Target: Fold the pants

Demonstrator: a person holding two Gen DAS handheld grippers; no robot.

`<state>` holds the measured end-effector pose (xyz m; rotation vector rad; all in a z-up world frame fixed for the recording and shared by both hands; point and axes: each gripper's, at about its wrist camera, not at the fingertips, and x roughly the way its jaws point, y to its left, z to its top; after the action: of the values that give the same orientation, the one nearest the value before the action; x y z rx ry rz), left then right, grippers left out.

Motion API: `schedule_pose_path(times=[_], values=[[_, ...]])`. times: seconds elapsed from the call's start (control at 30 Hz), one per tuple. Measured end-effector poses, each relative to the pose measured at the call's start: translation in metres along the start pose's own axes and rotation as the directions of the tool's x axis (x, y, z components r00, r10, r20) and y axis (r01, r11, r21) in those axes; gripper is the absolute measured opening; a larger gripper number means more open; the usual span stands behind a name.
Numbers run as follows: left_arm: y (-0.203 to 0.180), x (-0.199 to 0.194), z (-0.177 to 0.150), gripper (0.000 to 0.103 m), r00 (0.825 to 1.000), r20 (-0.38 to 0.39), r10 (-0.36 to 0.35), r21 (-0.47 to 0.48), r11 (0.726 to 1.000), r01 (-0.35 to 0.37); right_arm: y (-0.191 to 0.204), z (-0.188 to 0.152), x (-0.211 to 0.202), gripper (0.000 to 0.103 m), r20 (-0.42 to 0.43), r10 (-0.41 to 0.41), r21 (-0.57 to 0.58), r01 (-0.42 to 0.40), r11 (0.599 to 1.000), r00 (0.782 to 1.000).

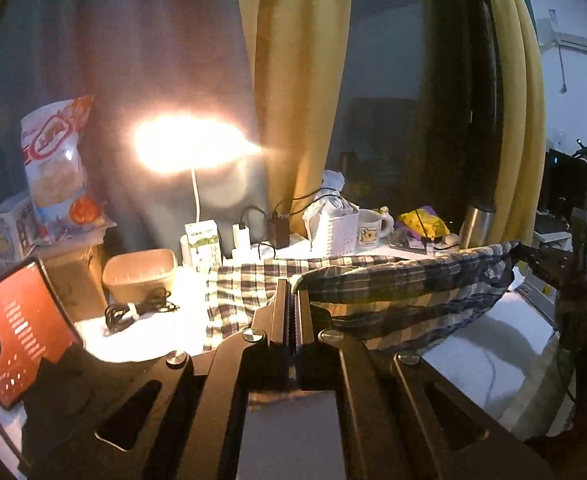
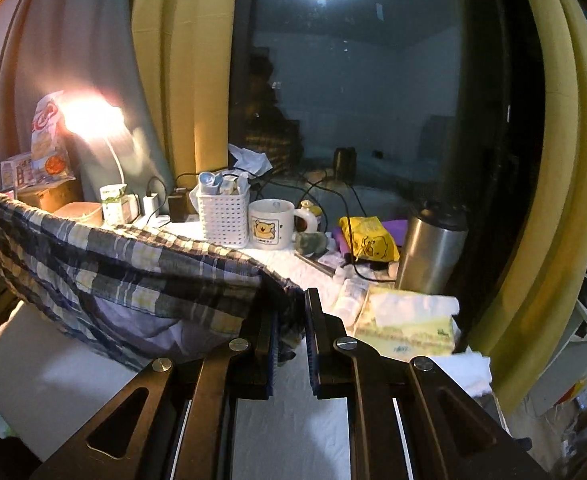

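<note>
Two black two-finger grippers, left point(image 1: 293, 296) and right point(image 2: 291, 320), each clamp an end of blue-and-yellow plaid cotton pants point(image 1: 393, 292) hanging above the white table point(image 2: 285, 420), seemingly mid-fold; lowering evenly comes next.

Print shows on the snack bag point(image 1: 59, 152) and red box point(image 1: 15, 332), none legible

The pair of woven plaid pants in navy, cream and pale yellow checks point(image 1: 393, 280) point(image 2: 133, 272) hangs stretched sideways above the white table surface point(image 1: 505, 320) point(image 2: 45, 380), sagging in the middle like a hammock. One end is pinched at the left gripper point(image 1: 293, 300), the other at the right gripper point(image 2: 291, 320). The cloth is doubled lengthwise, its paler inner face showing along the lower fold. A further portion lies crumpled on the table beyond the left end.
</note>
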<state>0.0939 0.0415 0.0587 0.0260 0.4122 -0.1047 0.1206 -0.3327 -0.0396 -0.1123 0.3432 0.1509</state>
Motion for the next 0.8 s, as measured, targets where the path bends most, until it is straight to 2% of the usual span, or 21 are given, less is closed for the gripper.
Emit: schedule_pose_path(times=[0.4, 0.8], values=[[0.032, 0.085, 0.029, 0.000, 1.000, -0.012, 0.023, 0.094, 0.995, -0.022, -0.005, 0.035, 0.072, 0.012, -0.013, -0.021, 0.024, 0.021, 0.999, 1.000], [0.084, 0.191, 0.029, 0.000, 0.997, -0.064, 0.038, 0.067, 0.997, -0.034, 0.012, 0.050, 0.179, 0.012, -0.104, -0.016, 0.026, 0.019, 0.999, 0.994]])
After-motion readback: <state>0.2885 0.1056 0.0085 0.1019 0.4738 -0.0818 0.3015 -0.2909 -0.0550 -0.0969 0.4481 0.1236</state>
